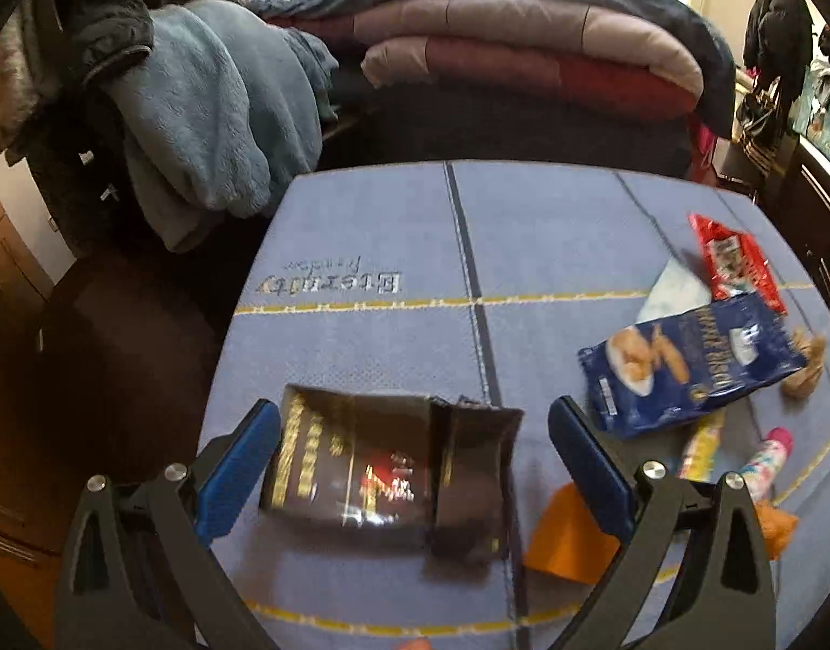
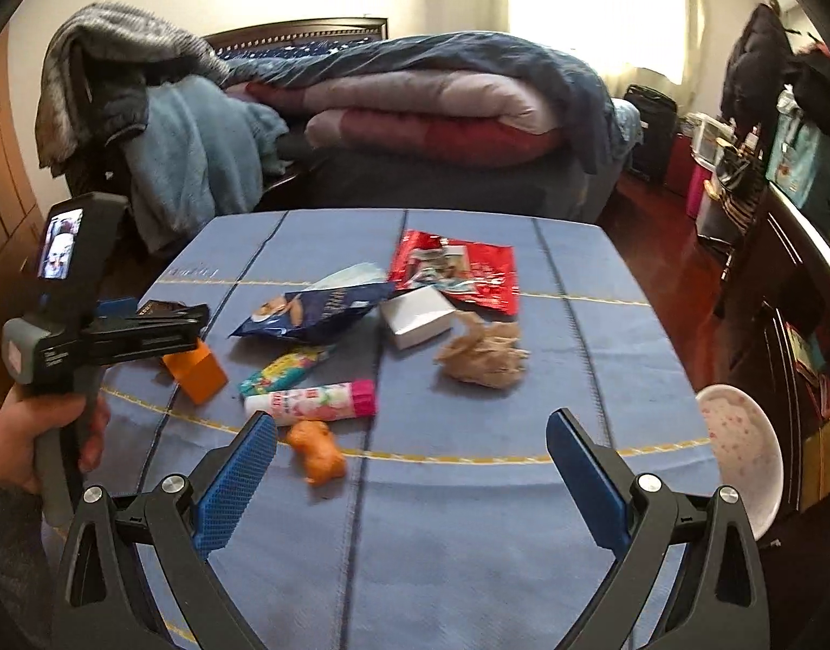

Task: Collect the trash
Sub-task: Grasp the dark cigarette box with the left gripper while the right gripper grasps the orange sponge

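A: The fingers (image 1: 241, 466) of the left gripper (image 1: 415, 466) are standing wide apart, holding nothing, with the black box (image 1: 388, 466) lying flat between them.

B: And the right gripper (image 2: 412, 482)?

A: Its fingers (image 2: 236, 482) are spread wide too, and empty. The orange scrap (image 2: 317, 452) is sitting just inside its left finger, with the pink tube (image 2: 312, 398) just beyond that fingertip. The brown paper wad (image 2: 482, 360), white box (image 2: 417, 317), blue bag (image 2: 312, 311) and red bag (image 2: 458, 271) are lying farther ahead of the tips.

B: What are you worrying about with the black box?

A: It's torn open and flattened. To my eye it's filling most of the gap between the left fingers, so a close could be buckling it or pinching only the loose flap on the right-finger side, and the rest would be dangling.

B: Anything else?

A: The tablecloth (image 1: 361, 249) looks soft. If the left fingers are going down too far, they may be catching cloth along with cardboard and dragging the other trash. The orange block (image 1: 569, 536) is lying just outside the left gripper's right finger, so a sideways nudge could be shoving it.

B: And on the right side?

A: The bowl (image 2: 740, 449) is perched at the table edge, outside the right finger. A careless swing there could be knocking it off. I can't tell where the trash is meant to go; no bin is showing.
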A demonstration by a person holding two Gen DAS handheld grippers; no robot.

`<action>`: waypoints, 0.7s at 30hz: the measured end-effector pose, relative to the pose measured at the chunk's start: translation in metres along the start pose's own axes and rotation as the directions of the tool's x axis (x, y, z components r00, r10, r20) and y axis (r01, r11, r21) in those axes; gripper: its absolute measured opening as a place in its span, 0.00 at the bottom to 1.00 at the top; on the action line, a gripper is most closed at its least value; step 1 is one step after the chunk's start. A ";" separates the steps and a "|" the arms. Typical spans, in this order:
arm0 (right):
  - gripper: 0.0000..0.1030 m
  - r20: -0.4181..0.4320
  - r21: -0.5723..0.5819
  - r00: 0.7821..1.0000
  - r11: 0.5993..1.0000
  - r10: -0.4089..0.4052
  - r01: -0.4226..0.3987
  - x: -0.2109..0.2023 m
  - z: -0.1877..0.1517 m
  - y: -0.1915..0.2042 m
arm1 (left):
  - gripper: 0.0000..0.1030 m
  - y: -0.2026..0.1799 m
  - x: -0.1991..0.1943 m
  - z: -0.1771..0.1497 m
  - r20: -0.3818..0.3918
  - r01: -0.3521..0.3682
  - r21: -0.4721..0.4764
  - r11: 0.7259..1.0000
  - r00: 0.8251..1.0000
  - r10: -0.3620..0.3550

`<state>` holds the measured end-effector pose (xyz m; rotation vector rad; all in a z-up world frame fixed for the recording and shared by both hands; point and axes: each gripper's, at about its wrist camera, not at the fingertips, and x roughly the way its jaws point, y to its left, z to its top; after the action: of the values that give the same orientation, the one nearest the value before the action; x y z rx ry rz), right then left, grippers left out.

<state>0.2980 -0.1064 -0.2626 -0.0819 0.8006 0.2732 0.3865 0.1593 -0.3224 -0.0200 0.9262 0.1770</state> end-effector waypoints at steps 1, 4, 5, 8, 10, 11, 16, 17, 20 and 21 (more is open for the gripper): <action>0.96 -0.003 -0.009 1.000 1.000 0.004 -0.004 0.003 0.001 0.006 | 0.96 0.000 0.002 0.000 0.008 -0.016 0.013 1.000 1.000 0.016; 0.96 -0.013 -0.034 1.000 0.999 0.018 -0.019 0.012 0.002 0.020 | 0.96 0.001 0.004 0.000 0.022 -0.016 0.027 1.000 1.000 0.015; 0.96 -0.016 -0.042 1.000 0.999 0.025 -0.025 0.014 0.003 0.025 | 0.96 0.000 0.002 0.000 0.027 -0.011 0.028 1.000 1.000 0.010; 0.96 -0.018 -0.070 0.999 0.996 0.047 -0.048 0.021 0.005 0.042 | 0.86 -0.001 0.001 -0.002 0.056 0.005 0.029 1.000 0.998 -0.007; 0.96 -0.015 -0.090 0.998 0.994 0.055 -0.056 0.023 0.005 0.051 | 0.79 -0.003 -0.002 -0.004 0.074 -0.002 0.038 0.999 0.997 0.000; 0.96 -0.016 -0.100 0.998 0.993 0.059 -0.060 0.023 0.005 0.056 | 0.78 -0.003 -0.003 -0.005 0.076 -0.009 0.040 0.999 0.997 0.006; 0.96 -0.018 -0.134 0.997 0.988 0.072 -0.074 0.024 0.004 0.069 | 0.85 0.003 -0.007 -0.012 0.068 -0.016 0.032 0.999 0.998 0.014; 0.96 -0.019 -0.135 0.997 0.988 0.072 -0.074 0.024 0.005 0.070 | 0.87 0.006 -0.007 -0.012 0.070 -0.018 0.028 0.999 0.997 0.016; 0.96 -0.025 -0.130 0.997 0.988 0.079 -0.082 0.025 0.005 0.070 | 0.91 0.010 -0.009 -0.014 0.080 -0.017 0.020 1.000 0.997 0.016; 0.96 -0.026 -0.128 0.997 0.988 0.079 -0.082 0.025 0.006 0.071 | 0.91 0.010 -0.009 -0.014 0.082 -0.019 0.023 1.000 0.996 0.017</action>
<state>0.2993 -0.0316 -0.2747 -0.1744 0.8073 0.4014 0.3682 0.1665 -0.3233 0.0173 0.8469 0.1823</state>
